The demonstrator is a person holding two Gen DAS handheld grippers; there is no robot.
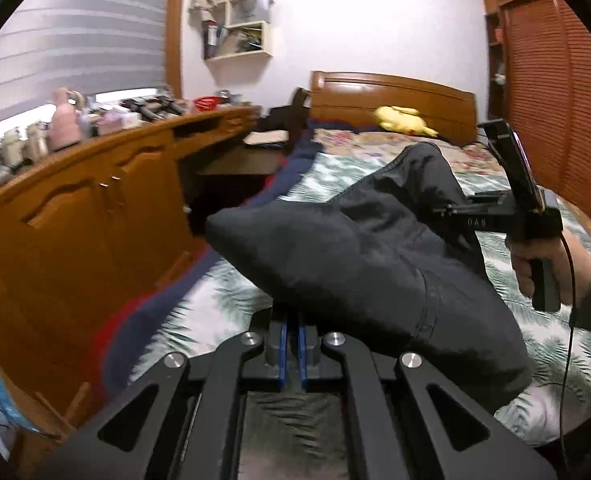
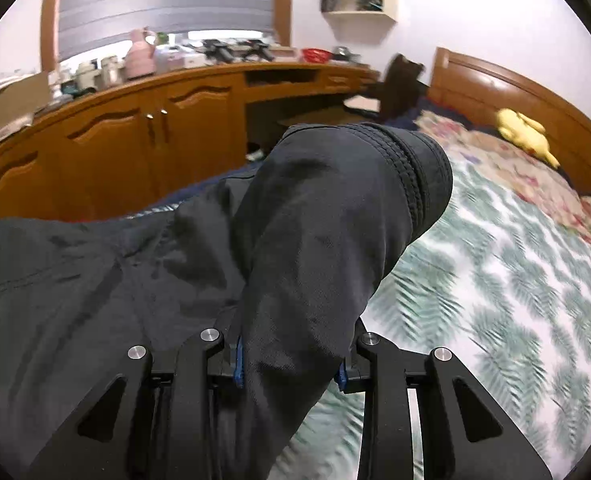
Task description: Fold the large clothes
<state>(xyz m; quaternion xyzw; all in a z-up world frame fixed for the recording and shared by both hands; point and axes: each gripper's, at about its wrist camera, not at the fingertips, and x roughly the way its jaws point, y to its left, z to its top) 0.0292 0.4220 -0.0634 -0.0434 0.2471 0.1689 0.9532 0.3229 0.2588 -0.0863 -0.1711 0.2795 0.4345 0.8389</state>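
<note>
A large black garment (image 1: 367, 256) hangs between both grippers above the bed. My left gripper (image 1: 294, 320) is shut on the garment's near edge, blue pads almost together. In the left wrist view the right gripper (image 1: 451, 210) grips the garment's far side, held by a hand. In the right wrist view the garment (image 2: 315, 240) drapes over my right gripper (image 2: 289, 372). Its blue pads stand apart with thick cloth bunched between them. A stitched hem band (image 2: 411, 168) points away.
The bed has a green leaf-print cover (image 2: 495, 300) and a wooden headboard (image 1: 395, 100) with a yellow plush toy (image 1: 403, 120). A long wooden cabinet (image 1: 75, 208) with cluttered top runs along the left. A louvred wardrobe (image 1: 555, 100) stands on the right.
</note>
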